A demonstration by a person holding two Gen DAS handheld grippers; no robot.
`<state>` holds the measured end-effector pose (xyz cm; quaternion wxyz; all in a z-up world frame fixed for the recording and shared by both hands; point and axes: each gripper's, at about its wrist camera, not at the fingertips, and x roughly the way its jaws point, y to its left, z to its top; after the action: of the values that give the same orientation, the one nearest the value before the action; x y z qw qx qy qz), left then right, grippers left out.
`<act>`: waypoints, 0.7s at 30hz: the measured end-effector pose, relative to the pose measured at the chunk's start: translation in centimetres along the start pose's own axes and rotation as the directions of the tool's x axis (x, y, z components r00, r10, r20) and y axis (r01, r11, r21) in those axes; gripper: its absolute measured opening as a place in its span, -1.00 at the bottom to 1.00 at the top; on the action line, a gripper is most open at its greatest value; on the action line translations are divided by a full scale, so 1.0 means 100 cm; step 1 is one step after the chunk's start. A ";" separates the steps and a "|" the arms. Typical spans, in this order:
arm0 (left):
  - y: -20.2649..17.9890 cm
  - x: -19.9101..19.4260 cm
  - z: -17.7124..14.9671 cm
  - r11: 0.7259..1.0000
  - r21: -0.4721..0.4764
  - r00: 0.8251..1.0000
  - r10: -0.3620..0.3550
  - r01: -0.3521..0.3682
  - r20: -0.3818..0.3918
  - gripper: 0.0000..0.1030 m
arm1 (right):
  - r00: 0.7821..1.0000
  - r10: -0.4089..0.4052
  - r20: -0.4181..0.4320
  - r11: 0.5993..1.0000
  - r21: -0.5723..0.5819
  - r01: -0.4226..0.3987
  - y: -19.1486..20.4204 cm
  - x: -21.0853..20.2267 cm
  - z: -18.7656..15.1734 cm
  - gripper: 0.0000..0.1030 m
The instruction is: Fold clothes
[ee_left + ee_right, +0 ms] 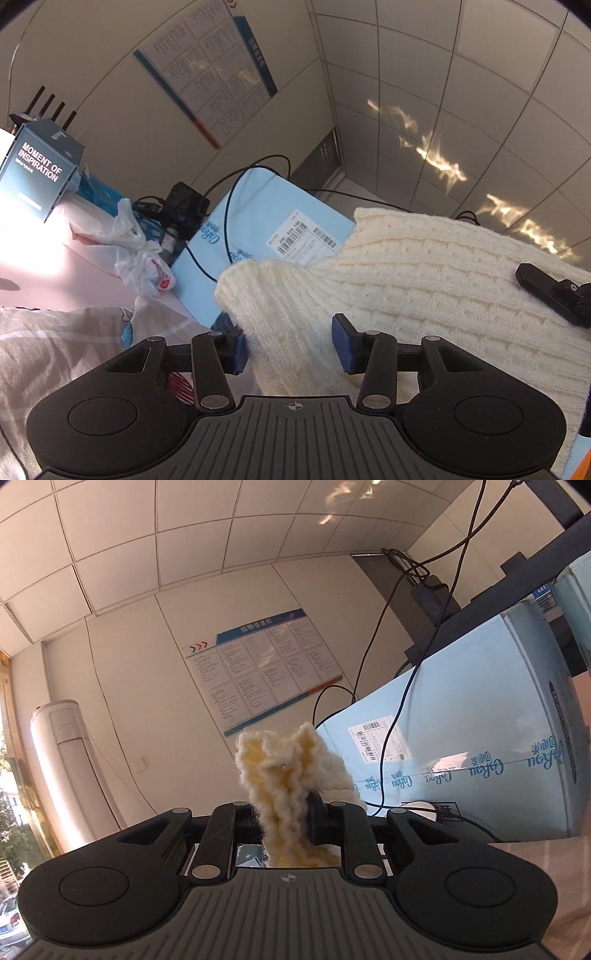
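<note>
Cream cable-knit sweater (424, 266), ribbed at its edge. Behind the sweater, pale blue box (266, 206) with white barcode label (303, 236). Left of the box, white plastic bag (133, 251); dark teal box (40, 173), white lettering.

Daylight floods both views. Left of the blue box (255, 218), the pink bedsheet (44, 254) is blown out to white. Rippled sun reflections (443, 162) glare on the ceiling to its right. Fisheye bending curves ceiling tiles; corners darken. Focus stays sharp.
</note>
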<state>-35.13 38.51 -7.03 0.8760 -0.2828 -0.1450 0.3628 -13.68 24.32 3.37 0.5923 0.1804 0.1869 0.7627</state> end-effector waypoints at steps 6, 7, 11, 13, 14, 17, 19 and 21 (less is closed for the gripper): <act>-0.016 0.006 -0.013 0.989 0.007 0.977 -0.146 0.149 -0.158 -0.31 | 0.986 -0.166 0.011 0.986 0.003 0.166 -0.017 -0.058 -0.001 -0.67; -0.021 0.005 -0.017 0.987 0.022 0.972 -0.152 0.158 -0.180 -0.33 | 0.983 -0.184 0.006 0.983 0.013 0.184 -0.021 -0.066 -0.002 -0.67; -0.044 -0.008 -0.035 0.979 0.078 0.953 -0.165 0.190 -0.254 -0.42 | 0.968 -0.251 -0.012 0.966 0.063 0.252 -0.037 -0.107 -0.004 -0.67; -0.064 -0.024 -0.045 0.967 0.130 0.944 -0.174 0.217 -0.279 -0.42 | 0.961 -0.278 -0.017 0.957 0.078 0.278 -0.044 -0.130 -0.005 -0.67; -0.073 -0.032 -0.050 0.962 0.148 0.940 -0.181 0.231 -0.290 -0.42 | 0.957 -0.289 -0.019 0.954 0.081 0.289 -0.046 -0.142 -0.005 -0.67; -0.097 -0.047 -0.066 0.951 0.163 0.921 -0.196 0.262 -0.336 -0.42 | 0.947 -0.320 -0.026 0.942 0.096 0.321 -0.055 -0.179 -0.005 -0.67; -0.115 -0.058 -0.081 0.947 0.162 0.904 -0.202 0.279 -0.376 -0.42 | 0.938 -0.347 -0.029 0.930 0.120 0.348 -0.062 -0.205 -0.006 -0.67; -0.132 -0.065 -0.098 0.943 0.163 0.887 -0.200 0.289 -0.417 -0.42 | 0.927 -0.373 -0.033 0.918 0.131 0.374 -0.069 -0.231 -0.004 -0.67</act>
<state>-27.82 22.43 -7.24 0.9517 -0.2307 0.0412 0.1981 -2.75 3.48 -1.64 0.7125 0.1782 0.2711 0.6222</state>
